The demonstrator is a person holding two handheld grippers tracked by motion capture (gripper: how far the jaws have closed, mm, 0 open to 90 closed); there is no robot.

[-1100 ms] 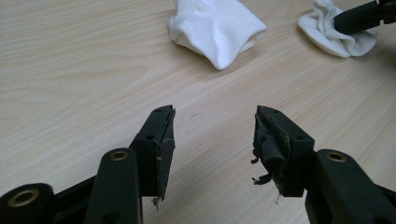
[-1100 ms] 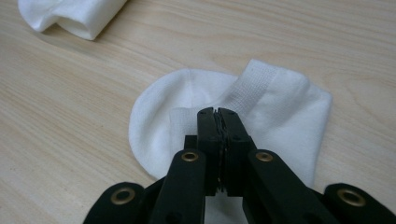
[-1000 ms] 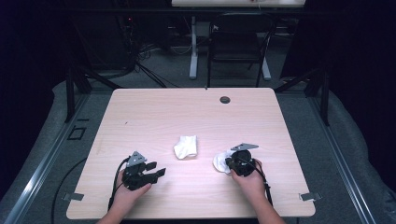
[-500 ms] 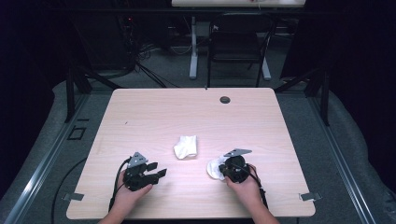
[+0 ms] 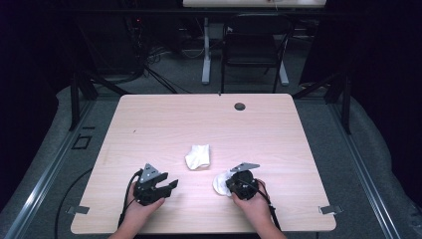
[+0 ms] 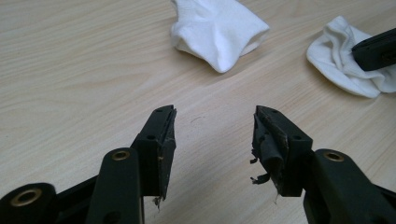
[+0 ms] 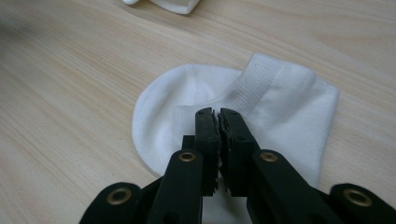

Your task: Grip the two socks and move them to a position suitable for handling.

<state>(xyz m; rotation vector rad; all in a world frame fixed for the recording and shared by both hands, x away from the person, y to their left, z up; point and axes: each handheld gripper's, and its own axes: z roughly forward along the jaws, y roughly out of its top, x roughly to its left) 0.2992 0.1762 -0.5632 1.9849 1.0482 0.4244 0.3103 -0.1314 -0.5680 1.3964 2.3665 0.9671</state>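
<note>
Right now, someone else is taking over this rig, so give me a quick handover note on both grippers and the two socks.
Left gripper: open, empty, low over the table near the front edge.
Right gripper: jaws nearly shut, just starting to open; whether they pinch the flat white sock is unclear.
Crumpled white sock: loose mid-table, untouched, between and beyond the grippers.
Done: right gripper and flat sock dragged toward the front edge.
Left: probably bring the two socks together; nothing paired yet.

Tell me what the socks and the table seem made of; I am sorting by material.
Both white socks: soft knitted fabric, probably cotton blend; ribbed weave and limp folds show. Table: pale wood-grain top, matte, likely laminate rather than solid wood.
</note>
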